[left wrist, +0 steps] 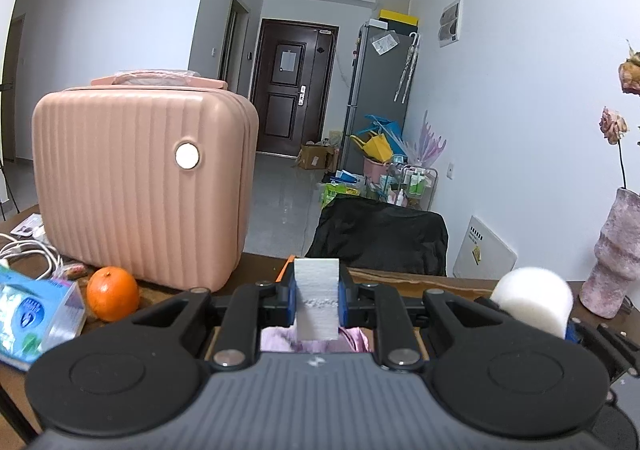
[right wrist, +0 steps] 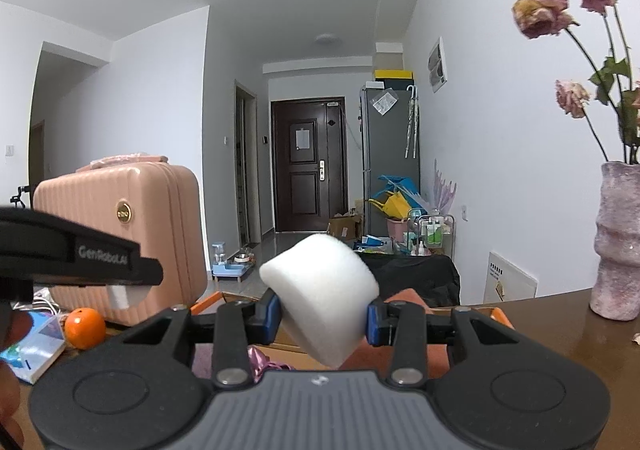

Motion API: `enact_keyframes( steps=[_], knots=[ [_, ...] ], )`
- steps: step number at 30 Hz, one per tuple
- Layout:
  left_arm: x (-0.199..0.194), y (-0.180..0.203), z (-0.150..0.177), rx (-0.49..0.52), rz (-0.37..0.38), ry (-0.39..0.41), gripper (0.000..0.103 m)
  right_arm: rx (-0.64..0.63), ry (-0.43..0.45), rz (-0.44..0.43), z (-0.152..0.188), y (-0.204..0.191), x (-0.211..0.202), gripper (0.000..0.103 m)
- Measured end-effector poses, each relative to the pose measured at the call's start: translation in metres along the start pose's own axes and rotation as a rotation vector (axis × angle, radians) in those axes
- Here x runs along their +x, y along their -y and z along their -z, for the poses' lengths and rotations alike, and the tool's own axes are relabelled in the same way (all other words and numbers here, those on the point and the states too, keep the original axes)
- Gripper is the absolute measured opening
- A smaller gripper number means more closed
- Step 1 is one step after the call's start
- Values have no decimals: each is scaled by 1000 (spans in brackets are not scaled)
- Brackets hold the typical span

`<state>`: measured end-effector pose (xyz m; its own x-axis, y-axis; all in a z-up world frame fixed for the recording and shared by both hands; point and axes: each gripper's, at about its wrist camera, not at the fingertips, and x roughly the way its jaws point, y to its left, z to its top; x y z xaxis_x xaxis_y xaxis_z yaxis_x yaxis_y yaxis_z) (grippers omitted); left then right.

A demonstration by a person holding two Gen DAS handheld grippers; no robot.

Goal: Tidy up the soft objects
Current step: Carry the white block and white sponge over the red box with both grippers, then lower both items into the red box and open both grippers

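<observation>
We look from two cameras, each riding low on a handheld gripper just above the wooden surface (right wrist: 560,330) and facing forward along its own fingers toward the hallway's dark door (left wrist: 294,86). Our left wrist view sits close beside the pink suitcase (left wrist: 140,186); our right wrist view sits to its right, nearer the vase (right wrist: 618,242). Both share the suitcase, the orange (left wrist: 113,293), the door, the grey fridge (right wrist: 390,154) and the vase.
</observation>
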<state>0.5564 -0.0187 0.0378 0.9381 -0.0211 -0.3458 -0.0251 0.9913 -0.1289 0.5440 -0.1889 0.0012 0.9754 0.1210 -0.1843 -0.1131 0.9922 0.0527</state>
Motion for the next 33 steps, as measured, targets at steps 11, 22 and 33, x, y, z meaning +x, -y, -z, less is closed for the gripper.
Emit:
enact_keyframes(
  steps=[11, 22, 33],
  knots=[
    [37, -5, -9, 3, -2, -31, 19, -66, -59, -5, -3, -21, 34, 39],
    [54, -9, -12, -19, -2, -46, 19, -109, -125, 12, -10, -26, 58, 40],
    [56, -8, -10, -7, 20, -77, 23, -111, -165, 41, -9, -22, 64, 54]
  ],
)
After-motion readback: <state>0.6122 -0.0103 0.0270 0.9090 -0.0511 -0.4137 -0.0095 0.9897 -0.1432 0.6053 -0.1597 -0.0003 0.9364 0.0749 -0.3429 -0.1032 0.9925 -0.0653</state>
